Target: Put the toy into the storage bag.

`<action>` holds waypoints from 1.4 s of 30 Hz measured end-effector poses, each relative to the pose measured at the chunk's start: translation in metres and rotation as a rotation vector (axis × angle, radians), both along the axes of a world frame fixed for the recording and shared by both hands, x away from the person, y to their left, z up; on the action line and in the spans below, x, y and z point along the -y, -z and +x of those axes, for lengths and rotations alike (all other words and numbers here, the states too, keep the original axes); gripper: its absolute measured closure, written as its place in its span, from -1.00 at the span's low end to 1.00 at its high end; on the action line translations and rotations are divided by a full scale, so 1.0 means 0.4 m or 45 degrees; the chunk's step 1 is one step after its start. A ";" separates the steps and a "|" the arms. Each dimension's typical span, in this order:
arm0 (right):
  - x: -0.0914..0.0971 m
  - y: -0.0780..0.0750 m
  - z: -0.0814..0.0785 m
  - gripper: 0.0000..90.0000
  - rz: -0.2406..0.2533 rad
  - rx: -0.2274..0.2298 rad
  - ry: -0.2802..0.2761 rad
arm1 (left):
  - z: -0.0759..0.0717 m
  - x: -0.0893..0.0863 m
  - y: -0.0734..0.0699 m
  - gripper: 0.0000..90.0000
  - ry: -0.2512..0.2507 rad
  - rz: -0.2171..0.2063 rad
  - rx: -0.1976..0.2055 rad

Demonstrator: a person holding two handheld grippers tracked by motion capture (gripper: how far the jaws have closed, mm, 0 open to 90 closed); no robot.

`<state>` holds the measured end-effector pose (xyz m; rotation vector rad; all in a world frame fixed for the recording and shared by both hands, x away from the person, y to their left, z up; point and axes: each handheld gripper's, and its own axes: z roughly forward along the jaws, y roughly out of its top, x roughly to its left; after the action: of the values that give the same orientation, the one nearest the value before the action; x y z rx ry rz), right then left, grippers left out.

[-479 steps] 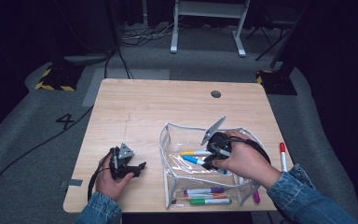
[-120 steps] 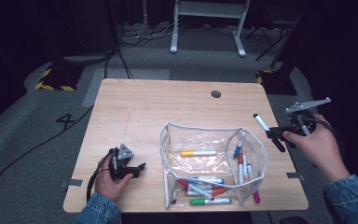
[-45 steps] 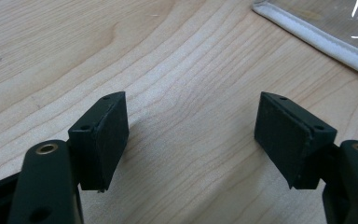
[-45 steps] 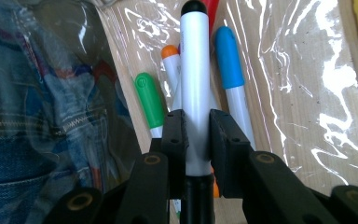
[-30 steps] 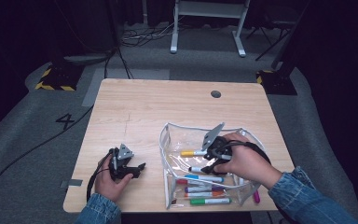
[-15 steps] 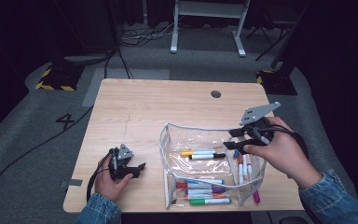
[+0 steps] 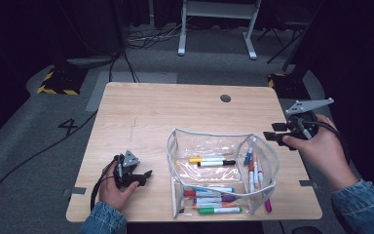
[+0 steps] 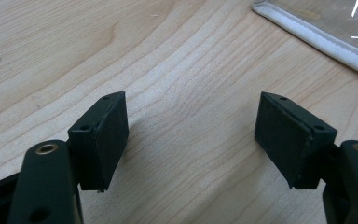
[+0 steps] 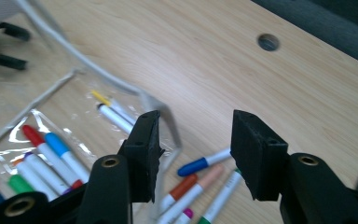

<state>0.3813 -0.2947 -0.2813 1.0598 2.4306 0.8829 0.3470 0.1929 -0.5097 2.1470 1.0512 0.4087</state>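
A clear pouch with white trim (image 7: 222, 138) stands open on the wooden table (image 7: 165, 117), with several coloured markers (image 7: 214, 197) inside. A yellow and a black marker (image 7: 209, 161) lie near its middle. My right gripper (image 7: 275, 132) hovers to the right of the pouch, above the table's right edge. It is open; its jaws have just been closing a little with nothing between them. In the right gripper view, that gripper (image 9: 196, 149) looks down over the pouch rim (image 9: 98, 74) and a blue marker (image 9: 203, 164). My left gripper (image 7: 143, 176) rests open and empty on the table at the front left, its jaws (image 8: 191, 140) wide apart over bare wood.
A pink marker (image 7: 268, 204) lies by the pouch's front right corner. A cable hole (image 7: 225, 98) sits at the table's back right. The pouch's trim (image 8: 317, 39) lies just beyond my left gripper. Dark floor, cables and a desk frame (image 7: 214, 24) lie behind the table.
My right gripper has come up out of the pouch and moved right to the table's right edge, empty. The left gripper has stayed where it was.
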 end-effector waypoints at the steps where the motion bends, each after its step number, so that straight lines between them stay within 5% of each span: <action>1: 0.011 0.004 0.004 0.18 -0.006 0.001 0.023 | 0.000 0.000 0.000 -0.41 0.001 0.000 0.000; 7: 0.072 0.051 0.031 0.20 -0.005 -0.050 0.138 | 0.000 0.000 0.000 -0.41 0.000 0.000 0.000; 16: 0.132 0.173 0.062 0.18 0.015 -0.177 0.231 | 0.000 0.000 0.000 -0.41 0.000 0.000 0.000; 36: 0.127 0.420 0.082 0.19 0.038 -0.394 0.229 | 0.000 0.000 0.000 -0.41 0.000 0.000 0.000; 42: 0.117 0.458 0.088 0.44 -0.034 -0.444 0.252 | 0.000 0.000 0.000 -0.41 0.000 0.000 0.000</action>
<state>0.4167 -0.3414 -0.4644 1.5221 2.5390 0.6425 0.3470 0.1929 -0.5096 2.1473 1.0510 0.4089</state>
